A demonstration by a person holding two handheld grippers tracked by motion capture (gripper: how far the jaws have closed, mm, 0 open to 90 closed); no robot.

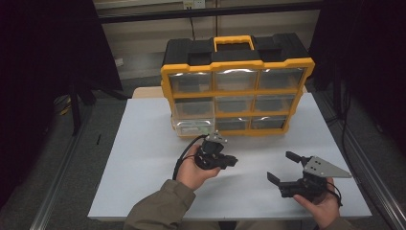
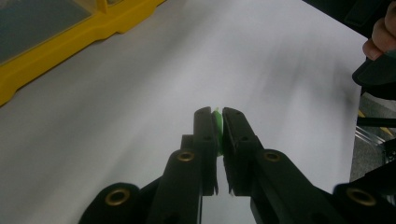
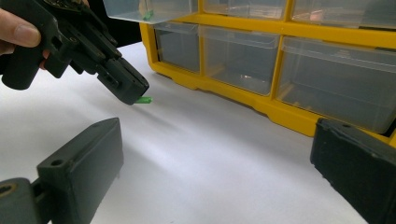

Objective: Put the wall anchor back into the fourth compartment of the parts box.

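Note:
My left gripper [image 1: 233, 160] hovers just above the white table in front of the yellow drawer cabinet [image 1: 237, 93], its jaws shut on a small green piece [image 2: 216, 122]. That green piece [image 3: 144, 100] pokes out of the jaw tips of the left gripper [image 3: 133, 95] in the right gripper view. The cabinet's bottom-left clear drawer [image 1: 193, 126] is pulled out, with another green bit [image 3: 148, 15] inside. My right gripper [image 1: 283, 166] rests low at the front right, jaws wide open with nothing between them.
The white table top [image 1: 143, 158] ends close to the person's body at the front edge. A cable [image 1: 184, 152] loops from the left gripper. Dark stands and floor surround the table, with a metal rail [image 1: 368, 167] along the right.

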